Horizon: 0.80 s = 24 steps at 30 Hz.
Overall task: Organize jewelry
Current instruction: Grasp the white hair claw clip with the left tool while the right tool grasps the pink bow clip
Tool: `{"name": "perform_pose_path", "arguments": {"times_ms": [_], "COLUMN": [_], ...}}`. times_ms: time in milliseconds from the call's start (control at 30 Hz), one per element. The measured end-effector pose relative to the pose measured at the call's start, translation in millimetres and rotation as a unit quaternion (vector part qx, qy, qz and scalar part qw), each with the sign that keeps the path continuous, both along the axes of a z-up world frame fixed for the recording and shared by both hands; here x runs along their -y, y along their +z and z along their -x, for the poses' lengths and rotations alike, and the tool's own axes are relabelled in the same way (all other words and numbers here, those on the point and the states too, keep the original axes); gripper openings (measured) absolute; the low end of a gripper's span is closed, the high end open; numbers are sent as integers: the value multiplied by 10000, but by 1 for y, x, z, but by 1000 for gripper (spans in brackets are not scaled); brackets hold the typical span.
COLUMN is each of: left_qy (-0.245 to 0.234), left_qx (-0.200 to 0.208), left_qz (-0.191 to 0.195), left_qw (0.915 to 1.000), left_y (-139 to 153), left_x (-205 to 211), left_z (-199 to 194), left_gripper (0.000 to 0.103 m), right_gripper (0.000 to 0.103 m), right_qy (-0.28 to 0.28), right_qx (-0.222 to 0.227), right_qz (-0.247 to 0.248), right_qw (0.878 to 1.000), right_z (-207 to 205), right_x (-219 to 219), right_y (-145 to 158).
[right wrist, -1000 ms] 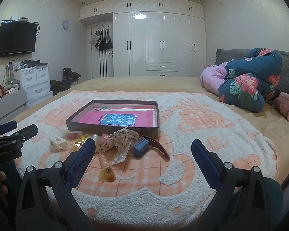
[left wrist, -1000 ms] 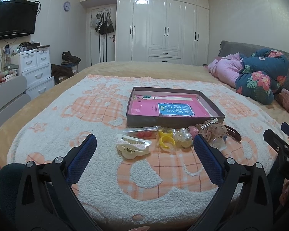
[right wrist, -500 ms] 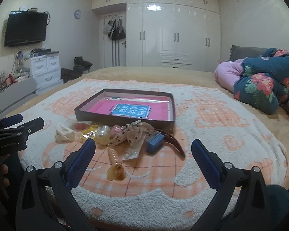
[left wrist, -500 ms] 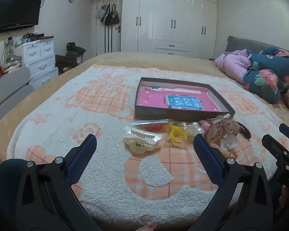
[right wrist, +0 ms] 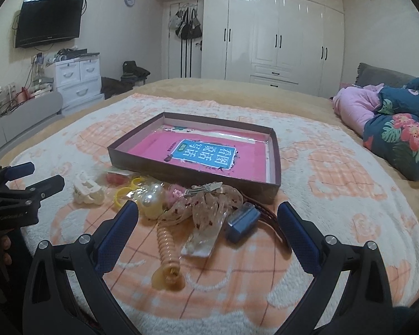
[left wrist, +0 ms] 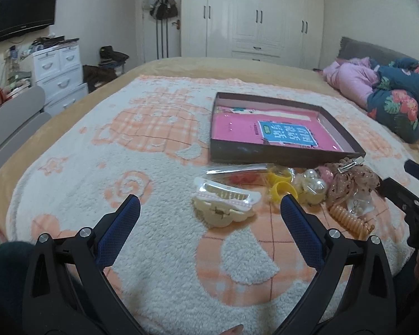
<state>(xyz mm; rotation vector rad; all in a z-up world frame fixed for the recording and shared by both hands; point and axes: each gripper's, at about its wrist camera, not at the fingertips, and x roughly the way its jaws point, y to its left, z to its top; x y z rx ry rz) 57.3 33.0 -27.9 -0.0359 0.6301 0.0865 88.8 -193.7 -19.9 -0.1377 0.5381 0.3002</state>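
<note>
A shallow brown box (left wrist: 282, 155) (right wrist: 187, 174) with a pink book inside lies on the bed. In front of it is a pile of accessories: a cream claw clip (left wrist: 225, 205) (right wrist: 88, 192), yellow rings (left wrist: 283, 188) (right wrist: 125, 191), a pearl piece (left wrist: 314, 185) (right wrist: 153, 202), a brown dotted scrunchie (left wrist: 354, 180) (right wrist: 209, 205), a peach spiral hair tie (left wrist: 350, 220) (right wrist: 167, 251) and a small blue box (right wrist: 243, 222). My left gripper (left wrist: 209, 229) is open just short of the claw clip. My right gripper (right wrist: 208, 234) is open over the scrunchie and spiral tie. Both are empty.
The bed is covered by a white and orange fleece blanket (left wrist: 125, 153) (right wrist: 335, 195). Folded pink and floral bedding (left wrist: 391, 100) (right wrist: 391, 128) lies at the right. White drawers (left wrist: 58, 69) and a grey chair (left wrist: 11, 128) stand left of the bed.
Both grippers have moved forward and lower toward the pile of accessories, which now looks larger and nearer. Both stay open. Nothing on the bed has moved.
</note>
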Motion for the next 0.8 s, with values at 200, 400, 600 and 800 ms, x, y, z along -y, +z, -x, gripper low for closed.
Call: {"name": "perform_pose_path", "arguments": {"times_ms": [200,400,600,800], "left_qy": [-139,-34,-238,-257], "left_qx": [-358,-867,-904,-1015], "left_qz": [129,235,215,209], "left_qw": [9992,9960,9954,9943], "left_y": [-9,-26,-31,-39], "left_x": [-3,-11,-3,-2], "left_z": [-25,-46,-55,-70], "left_gripper": [92,92,92,79], "right_gripper": [83,58,21,8], "right_qy": [59,165,215,172], "right_qx": [-224,-377,-345,-156], "right_qz": [140,230,310,298], "right_qw": [9996,9989,9987,9993], "right_z": [-24,-37,-41,-38], "right_x": [-2,-6,-8,-2], "right_y": [-10,-19,-24,-20]}}
